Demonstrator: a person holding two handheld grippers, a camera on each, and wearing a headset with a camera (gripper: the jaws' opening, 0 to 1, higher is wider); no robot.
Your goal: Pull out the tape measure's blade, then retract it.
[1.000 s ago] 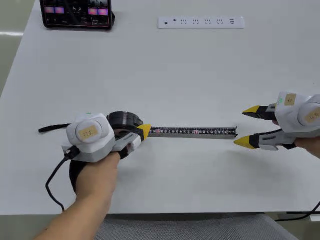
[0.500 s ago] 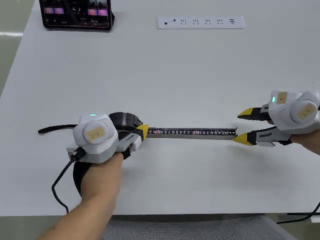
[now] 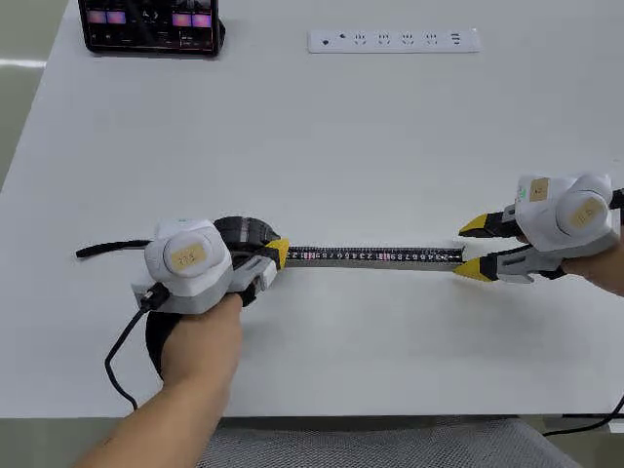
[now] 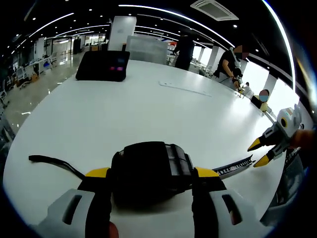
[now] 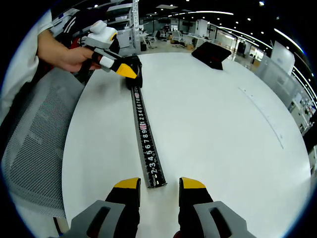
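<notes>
Head view: at nine o'clock on the white table, the left gripper is clamped on the black tape measure case. Its blade lies flat, running toward three o'clock to the right gripper.

Left gripper view: both jaws squeeze the case's sides (a strap trails toward nine).

Right gripper view: the blade's tip sits at six o'clock between parted jaws, ungripped.

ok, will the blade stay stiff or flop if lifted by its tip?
The blade lies flat, straight and thin: probably springy, likely sagging if lifted at the tip. The case sits clamped in the left hand-held gripper, so it probably won't slide.
</notes>
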